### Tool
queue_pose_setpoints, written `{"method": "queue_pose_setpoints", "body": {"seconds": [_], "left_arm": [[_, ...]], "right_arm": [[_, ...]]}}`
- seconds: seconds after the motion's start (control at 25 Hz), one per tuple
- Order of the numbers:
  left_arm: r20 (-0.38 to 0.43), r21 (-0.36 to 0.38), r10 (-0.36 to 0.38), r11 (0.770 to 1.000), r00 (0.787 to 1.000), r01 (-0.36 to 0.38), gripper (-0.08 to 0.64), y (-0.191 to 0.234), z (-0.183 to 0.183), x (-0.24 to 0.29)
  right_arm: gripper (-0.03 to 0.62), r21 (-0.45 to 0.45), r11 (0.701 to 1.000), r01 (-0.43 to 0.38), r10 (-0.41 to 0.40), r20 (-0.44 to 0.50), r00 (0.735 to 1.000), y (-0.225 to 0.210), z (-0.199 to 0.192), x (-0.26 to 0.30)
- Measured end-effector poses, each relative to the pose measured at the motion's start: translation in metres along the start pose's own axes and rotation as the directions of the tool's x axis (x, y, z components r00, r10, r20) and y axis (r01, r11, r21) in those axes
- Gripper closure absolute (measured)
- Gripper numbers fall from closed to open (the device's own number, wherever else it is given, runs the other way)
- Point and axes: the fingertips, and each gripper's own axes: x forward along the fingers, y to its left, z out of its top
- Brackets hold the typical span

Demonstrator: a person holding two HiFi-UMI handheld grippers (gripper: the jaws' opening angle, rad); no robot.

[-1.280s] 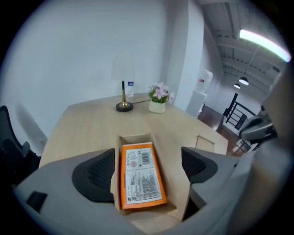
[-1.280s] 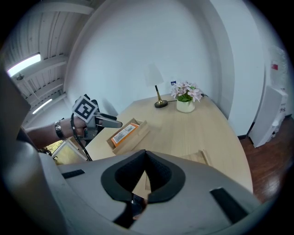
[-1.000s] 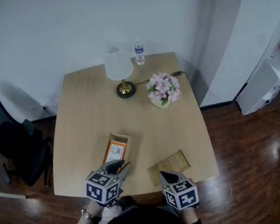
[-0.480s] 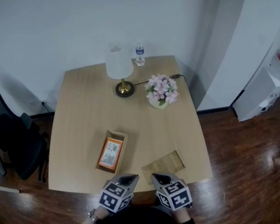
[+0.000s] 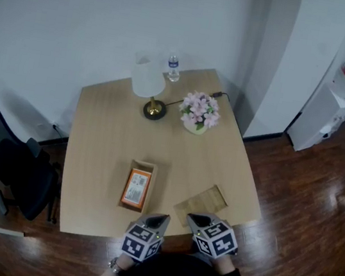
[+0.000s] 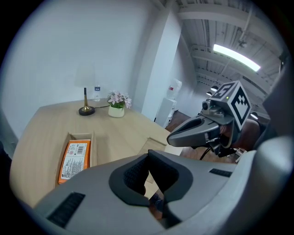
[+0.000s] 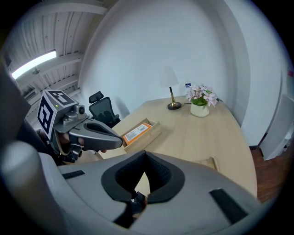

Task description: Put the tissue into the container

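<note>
An orange tissue pack lies flat inside the open wooden container on the table; it also shows in the left gripper view and the right gripper view. A flat wooden lid rests to the container's right. My left gripper hangs at the table's front edge, short of the container, shut and empty. My right gripper is beside it, near the lid, shut with nothing in it.
A lamp, a water bottle and a pot of pink flowers stand at the table's far end. A black office chair is at the left. A water dispenser stands far right on the dark wood floor.
My left gripper has drawn back from over the container's near end to the table's front edge and its jaws have shut. The tissue pack stays in the container.
</note>
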Motion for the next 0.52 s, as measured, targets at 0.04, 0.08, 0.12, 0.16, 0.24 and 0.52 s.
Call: {"method": "queue_pose_setpoints", "body": {"seconds": [0.04, 0.08, 0.12, 0.16, 0.24, 0.52], "left_arm": [[0.004, 0.000, -0.002, 1.000, 1.000, 0.002, 0.563, -0.0002, 0.0003, -0.0005], [0.009, 0.000, -0.004, 1.000, 1.000, 0.004, 0.563, -0.0005, 0.0006, -0.0012], [0.013, 0.000, -0.006, 1.000, 1.000, 0.006, 0.563, -0.0008, 0.0008, -0.0019], [0.016, -0.001, -0.008, 1.000, 1.000, 0.008, 0.564, -0.0011, 0.0010, -0.0024], [0.019, -0.002, -0.011, 1.000, 1.000, 0.011, 0.563, -0.0014, 0.0015, -0.0026], [0.017, -0.005, -0.006, 1.000, 1.000, 0.006, 0.563, 0.0015, 0.0013, -0.0028]], "right_arm": [[0.605, 0.000, 1.000, -0.001, 0.001, 0.000, 1.000, 0.0003, -0.0001, -0.0001], [0.605, 0.000, 1.000, -0.002, 0.002, 0.001, 1.000, 0.0006, -0.0001, -0.0002], [0.604, 0.001, 1.000, -0.003, 0.003, 0.002, 1.000, 0.0009, -0.0001, -0.0003], [0.606, 0.001, 1.000, -0.004, 0.004, 0.003, 1.000, 0.0011, -0.0002, -0.0004], [0.606, 0.002, 1.000, -0.005, 0.005, 0.004, 1.000, 0.0009, -0.0003, -0.0004], [0.606, -0.001, 1.000, -0.006, 0.006, 0.002, 1.000, 0.0011, 0.0004, 0.0004]]}}
